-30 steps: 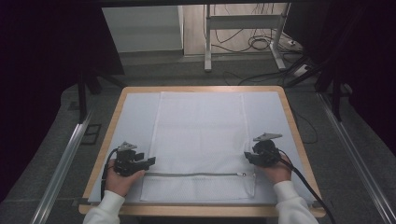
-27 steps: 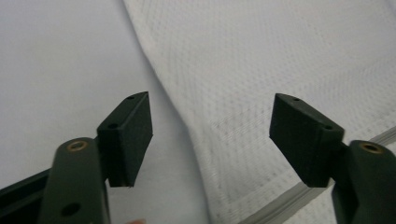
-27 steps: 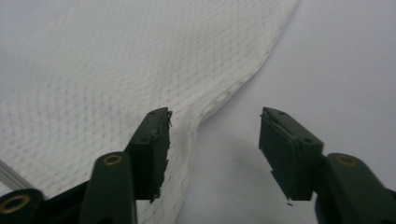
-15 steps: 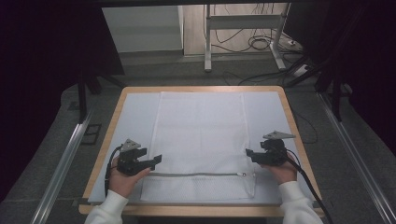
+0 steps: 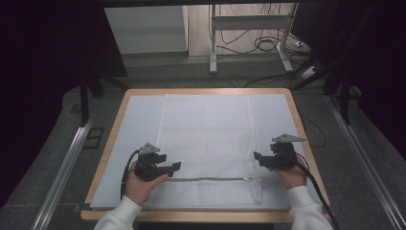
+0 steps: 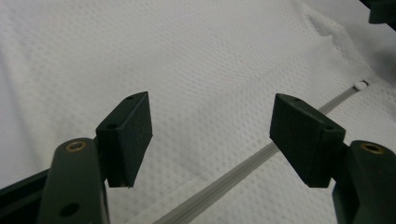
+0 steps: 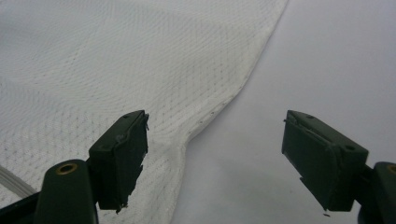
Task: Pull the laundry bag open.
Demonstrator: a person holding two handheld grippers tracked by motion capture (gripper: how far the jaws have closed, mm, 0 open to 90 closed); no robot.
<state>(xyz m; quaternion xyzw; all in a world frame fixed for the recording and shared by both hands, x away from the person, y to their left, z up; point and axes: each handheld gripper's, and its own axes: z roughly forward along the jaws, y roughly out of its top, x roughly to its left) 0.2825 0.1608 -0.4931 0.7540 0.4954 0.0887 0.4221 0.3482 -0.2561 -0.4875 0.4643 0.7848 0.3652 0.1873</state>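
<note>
Now both grippers, left gripper [image 5: 175,166] and right gripper [image 5: 257,156], have just opened their fingers wide with nothing between, so regrasping the white mesh zipper bag [image 5: 208,139] at 6 o'clock could wrinkle it.

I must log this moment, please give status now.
Left gripper and right gripper: jaws just opened, nothing between. Mesh bag flat on table, zipper closed. Nothing blocking.

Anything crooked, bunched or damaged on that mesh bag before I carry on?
Mostly fine: the white mesh laundry bag lies flat and square on the table, zipper closed with its pull at the right end. Only its near right corner is slightly rumpled. Both claws are open, holding nothing.
</note>
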